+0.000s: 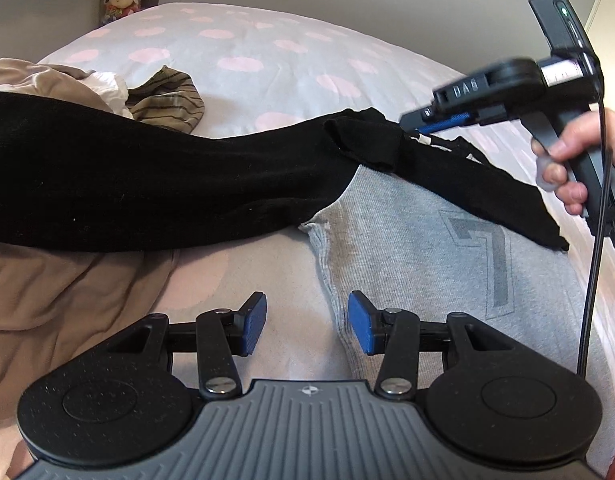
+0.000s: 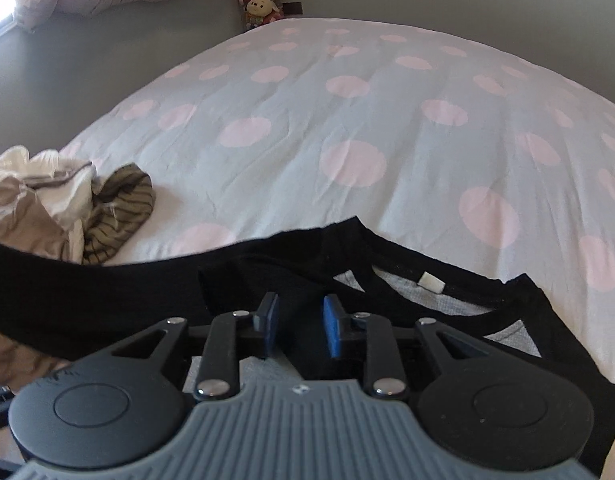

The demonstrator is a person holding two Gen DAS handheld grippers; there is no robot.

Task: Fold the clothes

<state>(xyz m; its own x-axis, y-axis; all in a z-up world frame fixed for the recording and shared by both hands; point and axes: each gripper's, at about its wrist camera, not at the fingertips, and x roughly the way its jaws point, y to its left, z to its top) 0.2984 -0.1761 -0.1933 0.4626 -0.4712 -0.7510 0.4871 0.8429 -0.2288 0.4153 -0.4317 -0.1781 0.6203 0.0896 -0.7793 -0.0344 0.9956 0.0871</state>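
Clothes lay across the bed (image 2: 347,92) in front of me, on its pale cover with pink spots. A black garment (image 1: 147,184) stretched from the left edge of my left view across to the right, and its right-hand part lay over a grey sweatshirt (image 1: 407,248) that bore a large darker grey figure on its front. In my right view the same black garment showed its neckline with a small white label (image 2: 430,282) sewn inside, and grey cloth showed through the neck opening.

My left gripper (image 1: 306,322) hung over the near edge of the grey sweatshirt with its blue pads apart and nothing between them; they touched no cloth that I could see. My right gripper (image 2: 300,326) pointed down at the black garment near its collar. Its blue pads stood a little apart with black fabric in the gap, and I could not make out either pad pressing on the cloth. From the left view I saw my right hand (image 1: 579,160) wrapped around that gripper's handle, its tip just at the black cloth.

Further left, a small pile lay on the bed: a beige garment (image 1: 47,300), something white (image 1: 107,88), and a brown striped piece (image 1: 171,104). Stuffed toys (image 2: 259,0) stood against the far wall.
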